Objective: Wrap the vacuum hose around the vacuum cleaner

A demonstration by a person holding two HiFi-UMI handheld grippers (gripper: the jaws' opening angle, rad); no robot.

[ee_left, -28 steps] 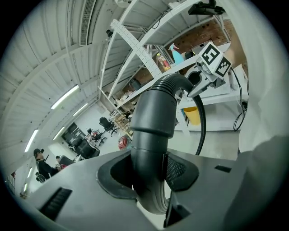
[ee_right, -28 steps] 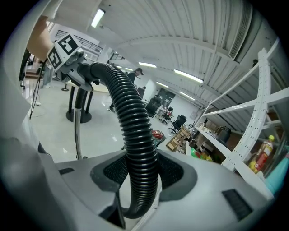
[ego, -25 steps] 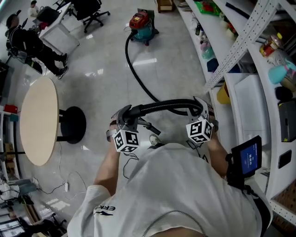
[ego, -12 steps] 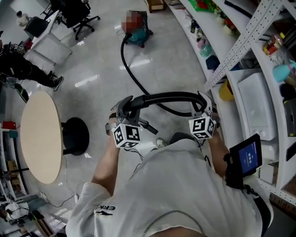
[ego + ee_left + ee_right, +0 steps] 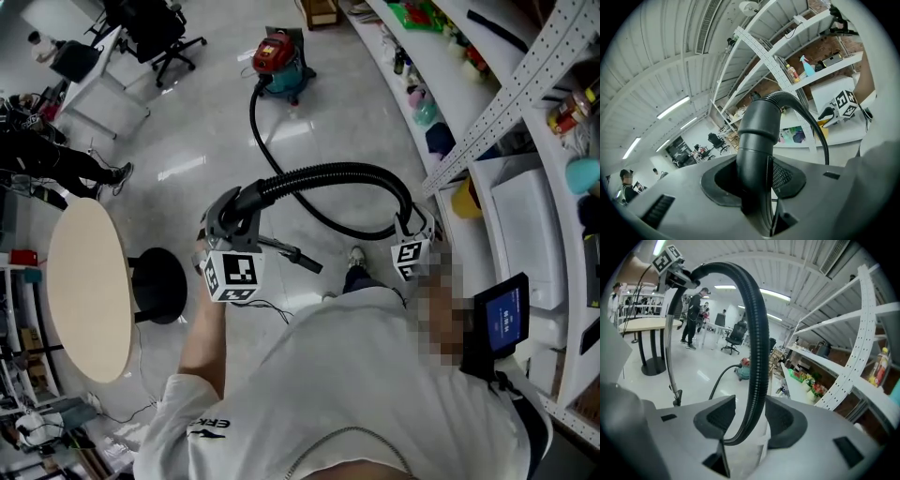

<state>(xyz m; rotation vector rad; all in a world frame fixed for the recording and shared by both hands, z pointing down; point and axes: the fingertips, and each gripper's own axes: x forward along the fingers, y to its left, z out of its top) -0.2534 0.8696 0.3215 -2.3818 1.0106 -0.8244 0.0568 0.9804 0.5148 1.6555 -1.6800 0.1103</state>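
1. Here, the vacuum hose (image 5: pixel 337 172) is seen raised in a high arch in front of the person, spanned between the left gripper (image 5: pixel 228 217) and the right gripper (image 5: pixel 410 234).
2. In the left gripper view, the left gripper (image 5: pixel 754 180) is clenched on the hose's thick, smooth black cuff (image 5: pixel 757 136). The cuff stands upright between the pads (image 5: pixel 785 178), is touched on both sides and fills the space between them.
3. Above the cuff, the ribbed part of the hose is seen bending over toward the right gripper's marker cube (image 5: pixel 846 103).
4. In the right gripper view, the right gripper (image 5: pixel 750 418) is released, with its jaws standing wide.
5. The ribbed hose (image 5: pixel 757 333) runs up between those jaws. It lies close against the pad at the view's right (image 5: pixel 785 418), and a clear gap is left beside the other pad (image 5: pixel 715 418).
6. Below the right gripper, the hose is trailed over the floor (image 5: pixel 216 122) in a long curve to the red-and-teal vacuum cleaner (image 5: pixel 278 56). The cleaner stands well apart from both grippers, near the shelving (image 5: pixel 441 56).
7. A thin metal tube (image 5: pixel 670 362) is seen hanging beneath the left gripper; in the head view it juts out to the right of that gripper.
8. A round table (image 5: pixel 80 281) stands at the head view's left.
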